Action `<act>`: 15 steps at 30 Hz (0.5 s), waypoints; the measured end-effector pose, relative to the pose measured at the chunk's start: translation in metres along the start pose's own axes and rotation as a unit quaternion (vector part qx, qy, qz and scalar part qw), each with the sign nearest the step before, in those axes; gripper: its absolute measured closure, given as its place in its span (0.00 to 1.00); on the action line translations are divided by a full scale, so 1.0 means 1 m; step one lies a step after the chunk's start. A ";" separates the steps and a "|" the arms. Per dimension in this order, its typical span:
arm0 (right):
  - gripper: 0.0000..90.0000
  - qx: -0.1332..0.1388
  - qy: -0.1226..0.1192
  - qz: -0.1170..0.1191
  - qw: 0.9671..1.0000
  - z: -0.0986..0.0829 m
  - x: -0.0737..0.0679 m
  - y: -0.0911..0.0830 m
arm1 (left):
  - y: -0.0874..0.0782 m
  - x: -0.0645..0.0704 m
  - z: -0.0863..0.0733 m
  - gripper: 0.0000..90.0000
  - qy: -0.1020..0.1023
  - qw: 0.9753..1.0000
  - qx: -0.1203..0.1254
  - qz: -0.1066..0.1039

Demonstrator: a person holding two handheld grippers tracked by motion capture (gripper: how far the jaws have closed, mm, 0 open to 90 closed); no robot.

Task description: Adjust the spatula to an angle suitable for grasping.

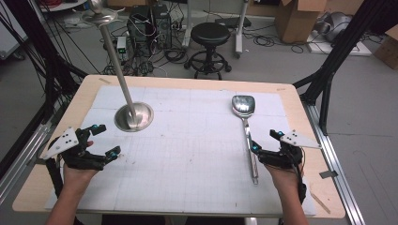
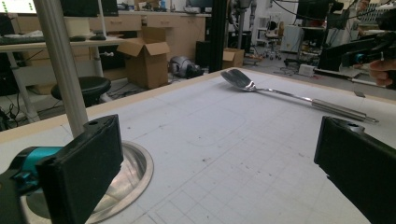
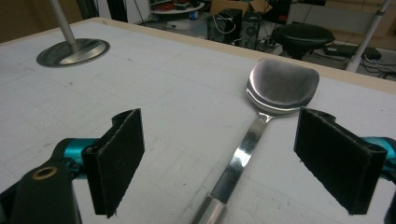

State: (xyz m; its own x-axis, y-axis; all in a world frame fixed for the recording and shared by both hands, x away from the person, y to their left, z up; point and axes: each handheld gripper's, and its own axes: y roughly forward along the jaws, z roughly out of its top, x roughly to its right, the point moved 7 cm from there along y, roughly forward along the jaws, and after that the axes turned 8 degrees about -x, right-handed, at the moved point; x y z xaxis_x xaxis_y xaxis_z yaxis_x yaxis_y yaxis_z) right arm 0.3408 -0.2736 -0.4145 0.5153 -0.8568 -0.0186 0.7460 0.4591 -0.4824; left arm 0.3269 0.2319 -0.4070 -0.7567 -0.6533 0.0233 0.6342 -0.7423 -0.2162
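A long steel spatula (image 1: 243,106) lies on the white mat (image 1: 187,154) at the right, head far, handle toward me. My right gripper (image 1: 266,140) is open beside and over the handle. In the right gripper view the handle (image 3: 238,158) runs up between the two spread jaws of my right gripper (image 3: 224,158) to the shiny head (image 3: 282,86); neither pad touches it. A steel stand with a round base (image 1: 134,116) and a tall leaning pole (image 1: 114,54) sits at the left. My left gripper (image 1: 101,140) is open just in front of the base (image 2: 128,170), holding nothing.
The wooden table (image 1: 300,101) borders the mat on all sides. Beyond its far edge stand a black stool (image 1: 210,35), computer towers (image 1: 148,23) with cables, and cardboard boxes (image 1: 293,18). Black frame legs (image 1: 328,70) flank the table. The mat's middle is bare.
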 end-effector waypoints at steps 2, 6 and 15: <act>0.17 -0.003 0.001 0.001 1.000 -0.001 0.000 0.000 | 0.000 0.000 0.000 0.02 0.002 1.000 -0.002 0.002; 0.17 -0.004 0.000 0.000 1.000 -0.001 -0.001 0.001 | 0.000 0.000 0.000 0.02 0.000 1.000 0.000 0.002; 0.17 -0.008 0.003 0.000 1.000 -0.003 -0.001 0.000 | 0.002 0.002 0.000 0.02 0.000 1.000 0.001 -0.001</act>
State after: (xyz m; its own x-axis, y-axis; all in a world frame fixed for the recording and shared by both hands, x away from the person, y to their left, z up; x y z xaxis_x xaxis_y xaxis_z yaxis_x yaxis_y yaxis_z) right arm 0.3390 -0.2734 -0.4177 0.5122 -0.8585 -0.0228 0.7399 0.4546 -0.4959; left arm 0.3272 0.2288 -0.4071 -0.7585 -0.6513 0.0238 0.6324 -0.7444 -0.2143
